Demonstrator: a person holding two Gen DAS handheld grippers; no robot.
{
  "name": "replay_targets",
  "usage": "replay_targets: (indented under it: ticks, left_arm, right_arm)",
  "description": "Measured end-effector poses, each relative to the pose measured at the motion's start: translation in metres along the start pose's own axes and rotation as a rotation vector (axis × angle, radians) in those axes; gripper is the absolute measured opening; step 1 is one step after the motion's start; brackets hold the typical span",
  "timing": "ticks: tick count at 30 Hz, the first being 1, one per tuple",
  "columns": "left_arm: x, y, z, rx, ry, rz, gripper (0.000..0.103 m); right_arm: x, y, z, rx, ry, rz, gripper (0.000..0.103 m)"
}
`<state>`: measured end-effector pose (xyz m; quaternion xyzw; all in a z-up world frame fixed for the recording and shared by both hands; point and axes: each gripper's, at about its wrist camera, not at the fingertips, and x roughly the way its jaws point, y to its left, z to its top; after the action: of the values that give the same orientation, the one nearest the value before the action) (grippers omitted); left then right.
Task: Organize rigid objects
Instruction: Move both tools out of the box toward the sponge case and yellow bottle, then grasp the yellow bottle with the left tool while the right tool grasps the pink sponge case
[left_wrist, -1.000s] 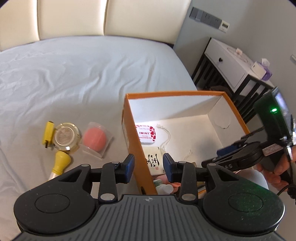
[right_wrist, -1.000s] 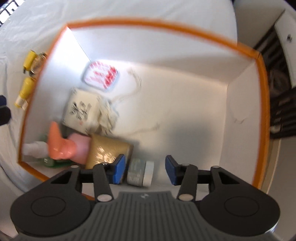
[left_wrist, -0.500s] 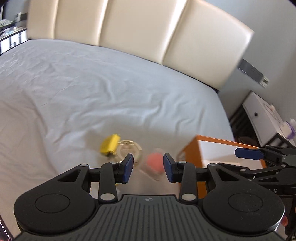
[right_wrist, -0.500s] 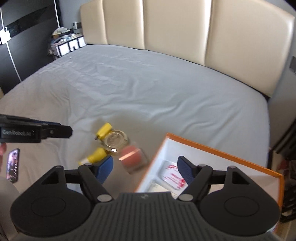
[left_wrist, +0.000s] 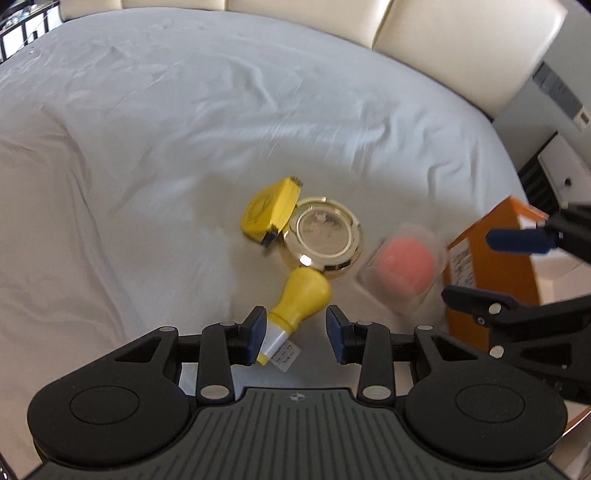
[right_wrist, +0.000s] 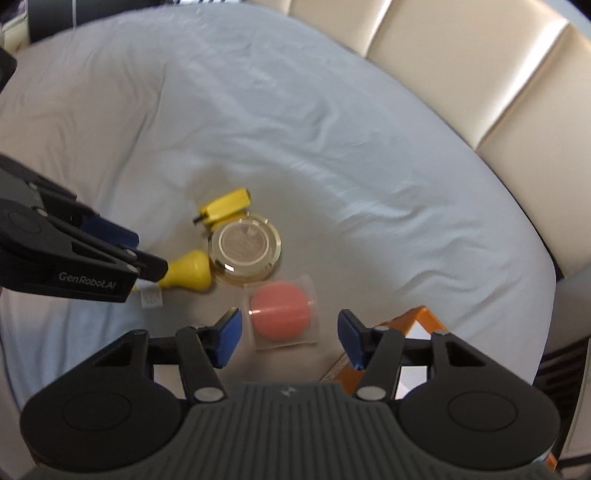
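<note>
Both grippers hang over the bed, each lined up on its own piece. Left gripper (left_wrist: 295, 330) stands unclenched with the yellow bottle (left_wrist: 295, 299) just ahead of its tips, the bottle's narrow labelled end lying close by the left pad; nothing is gripped yet. Right gripper (right_wrist: 290, 338) is also released, its jaws having just been closing a little, and the pink puff case (right_wrist: 282, 312) lies on the sheet in the gap ahead of its pads, touched by neither.

Going by size, the bed sheet (left_wrist: 147, 147) is soft and creased, so anything pressed into it will sink and tip; better to come down gently and close rather than push. The orange box (right_wrist: 424, 317) sits at the bed's edge just right of the case, and it looks like the place where the pieces belong. The case is clear, square and fairly wide, so the right jaws probably need to straddle two flat sides squarely; a corner grip could let it twist out. The gold compact (left_wrist: 321, 236) touches the bottle's fat end, and the yellow tape measure (left_wrist: 271, 210) leans against the compact's far side, so lifting the bottle carelessly may drag both along. I would pinch the bottle at its slim neck, where the pads fit, and draw it away from the compact before raising it.
</note>
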<state>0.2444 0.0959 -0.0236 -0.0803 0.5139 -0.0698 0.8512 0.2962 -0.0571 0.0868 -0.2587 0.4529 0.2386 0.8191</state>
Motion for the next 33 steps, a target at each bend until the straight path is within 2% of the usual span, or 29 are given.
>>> replay_targets:
  ticks: [5,11,15,21,26,28,33]
  left_arm:
    - [0.021,0.002,-0.004,0.023,0.019,0.018,0.043]
    - [0.038,-0.009,-0.004,0.114,0.032,0.074,0.045]
    - [0.046,-0.008,-0.004,0.115,0.054,0.073,0.045]
    - [0.051,-0.015,-0.005,0.17,0.027,0.068,0.042]
    - [0.049,-0.014,-0.005,0.166,0.008,0.049,0.034]
    - [0.046,-0.012,-0.005,0.14,0.008,0.029,0.033]
    - [0.033,0.003,-0.009,-0.009,0.051,-0.114,0.033]
  right_arm:
    - [0.025,0.005,0.003,-0.119,0.081,-0.029,0.069]
    - [0.053,-0.002,0.012,-0.107,0.145,-0.001,0.072]
    - [0.065,-0.005,0.014,-0.079,0.177,0.021,0.071]
    - [0.076,-0.001,0.011,-0.071,0.201,0.045,0.058]
    - [0.075,0.002,0.01,-0.07,0.188,0.035,0.058]
    - [0.07,0.002,0.008,-0.049,0.185,0.044,0.058]
    - [0.048,0.006,0.001,-0.033,0.158,0.072,0.058]
